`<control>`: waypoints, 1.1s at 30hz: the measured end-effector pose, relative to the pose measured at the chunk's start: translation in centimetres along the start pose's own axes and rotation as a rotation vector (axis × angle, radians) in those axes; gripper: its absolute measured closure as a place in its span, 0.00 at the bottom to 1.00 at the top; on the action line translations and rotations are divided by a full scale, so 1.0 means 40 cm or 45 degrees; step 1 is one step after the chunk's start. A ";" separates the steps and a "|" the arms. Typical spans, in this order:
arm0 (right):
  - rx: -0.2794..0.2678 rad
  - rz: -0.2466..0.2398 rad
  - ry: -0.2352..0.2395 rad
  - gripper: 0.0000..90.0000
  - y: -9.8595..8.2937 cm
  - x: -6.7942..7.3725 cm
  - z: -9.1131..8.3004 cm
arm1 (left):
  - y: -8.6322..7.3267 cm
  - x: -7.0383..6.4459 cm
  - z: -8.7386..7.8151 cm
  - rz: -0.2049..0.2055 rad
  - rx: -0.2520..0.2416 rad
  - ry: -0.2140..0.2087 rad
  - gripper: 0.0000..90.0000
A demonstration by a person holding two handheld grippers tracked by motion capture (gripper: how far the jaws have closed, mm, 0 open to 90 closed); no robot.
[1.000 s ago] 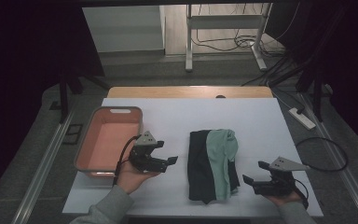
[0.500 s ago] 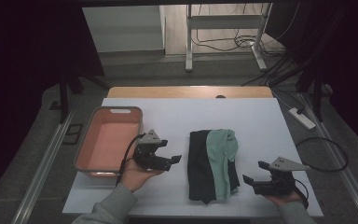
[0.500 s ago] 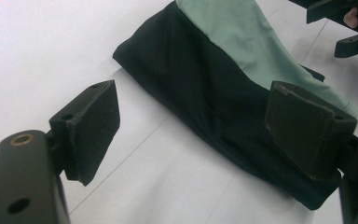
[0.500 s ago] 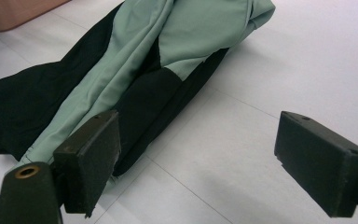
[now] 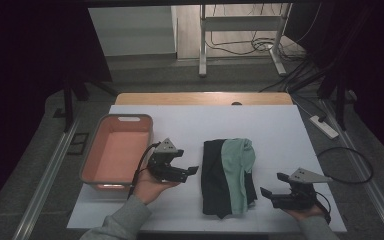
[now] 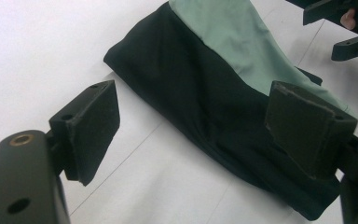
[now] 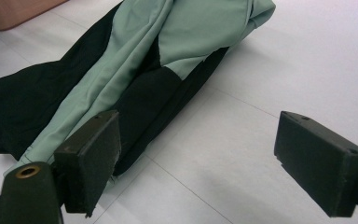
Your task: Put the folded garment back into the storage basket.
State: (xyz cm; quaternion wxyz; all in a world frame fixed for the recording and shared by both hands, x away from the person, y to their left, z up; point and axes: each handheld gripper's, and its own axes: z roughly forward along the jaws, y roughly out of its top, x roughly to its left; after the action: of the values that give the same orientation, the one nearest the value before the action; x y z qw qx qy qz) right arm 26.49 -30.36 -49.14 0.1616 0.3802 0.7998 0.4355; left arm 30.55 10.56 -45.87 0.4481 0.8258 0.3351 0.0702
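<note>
A folded garment (image 5: 228, 176) lies just below the centre of the high view, on a white table (image 5: 280, 130). It looks soft, light and limp, so it would likely sag and unfold if lifted by one corner; a sounder hold is probably on the thick folded edges of both long sides at once, pinching through all layers.

At the bottom of the frame, the left gripper (image 5: 190, 172) hangs just left of the garment, jaws apart and empty. The right gripper (image 5: 273, 186) sits lower right, also spread open with nothing between its jaws, aimed at the cloth's near right edge.

The garment is a long bundle, dark green to black, with a pale mint-green layer (image 7: 200, 37) draped over its right half and bunched at the far end. The fabric seems smooth, with soft creases.

Farther off, at the left, stands an empty pink tub (image 5: 95, 160).
</note>
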 end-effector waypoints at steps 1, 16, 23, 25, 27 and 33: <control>0.000 0.000 0.000 0.16 0.000 0.000 0.000 | 0.000 0.000 0.001 0.001 0.003 -0.001 0.20; 0.004 0.000 -0.002 0.17 -0.001 -0.001 0.001 | 0.005 0.000 0.020 -0.003 0.017 -0.006 0.20; 0.002 0.001 -0.004 0.17 -0.001 -0.001 0.001 | 0.005 0.002 0.024 -0.008 0.018 -0.008 0.20; 0.002 0.000 -0.004 0.17 -0.001 -0.001 0.001 | 0.006 0.002 0.025 -0.008 0.019 -0.009 0.20; 0.002 0.001 -0.004 0.17 -0.001 -0.001 0.001 | 0.006 0.002 0.026 -0.008 0.020 -0.009 0.20; 0.004 -0.001 -0.006 0.17 -0.001 -0.001 0.001 | 0.008 0.001 0.030 -0.008 0.023 -0.015 0.20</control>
State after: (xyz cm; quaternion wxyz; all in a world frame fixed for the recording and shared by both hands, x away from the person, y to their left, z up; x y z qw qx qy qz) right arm 26.53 -30.39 -49.21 0.1631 0.3812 0.8003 0.4332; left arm 31.22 9.62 -46.34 0.4428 0.8292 0.3357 0.0608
